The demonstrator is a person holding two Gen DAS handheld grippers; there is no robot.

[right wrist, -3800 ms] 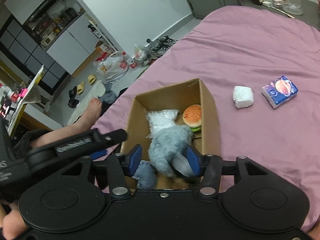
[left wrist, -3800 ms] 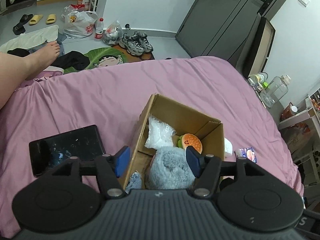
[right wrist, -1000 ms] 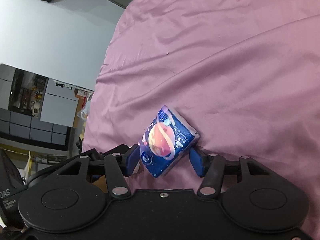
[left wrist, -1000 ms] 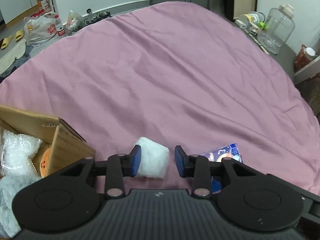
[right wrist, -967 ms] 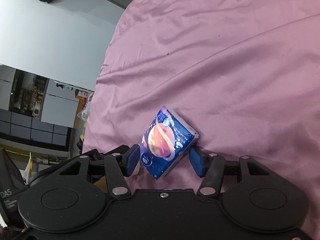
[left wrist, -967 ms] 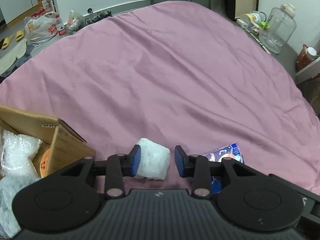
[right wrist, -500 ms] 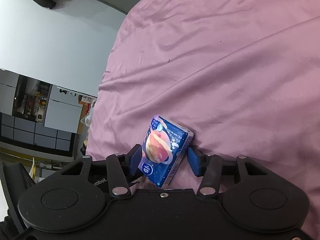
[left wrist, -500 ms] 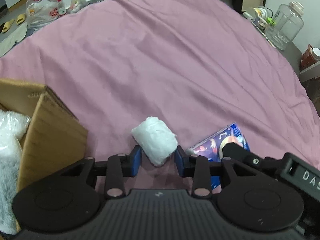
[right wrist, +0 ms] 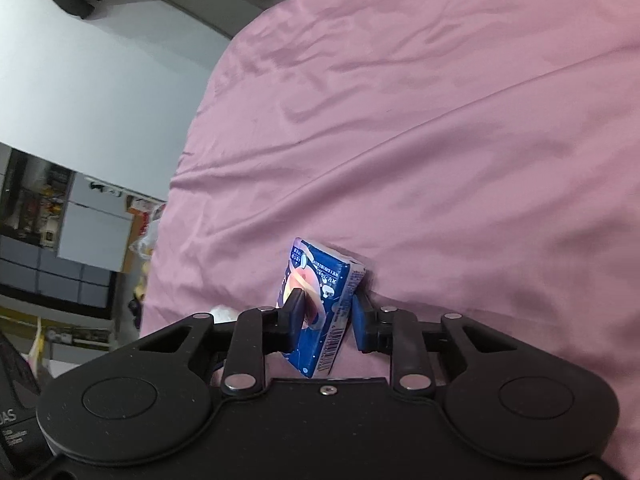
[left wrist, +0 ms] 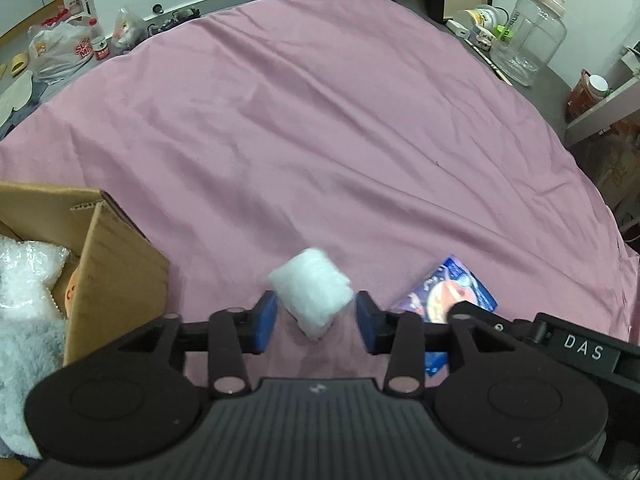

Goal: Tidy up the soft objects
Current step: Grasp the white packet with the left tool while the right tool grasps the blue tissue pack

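My left gripper (left wrist: pixel 316 322) is shut on a white soft wad (left wrist: pixel 310 294), held just above the pink bedsheet (left wrist: pixel 340 140). To its left stands the open cardboard box (left wrist: pixel 116 264). Inside are bubble wrap (left wrist: pixel 28 268), an orange burger plush (left wrist: pixel 74 286) and a grey fluffy plush (left wrist: pixel 28 364). My right gripper (right wrist: pixel 326 320) is shut on a blue tissue pack (right wrist: pixel 324 280), which stands tilted on edge between the fingers. The same tissue pack (left wrist: pixel 444 290) shows in the left wrist view, just right of the wad.
A clear plastic jug (left wrist: pixel 528 36) and small containers stand beyond the bed's far right edge. Plastic bags (left wrist: pixel 64 48) and shoes lie on the floor at the far left. The bedsheet stretches wide and bare ahead of both grippers.
Both grippers left the box and came to the two items. The right fingers closed on the tissue pack and tipped it onto its edge; the left lifted the wad slightly.
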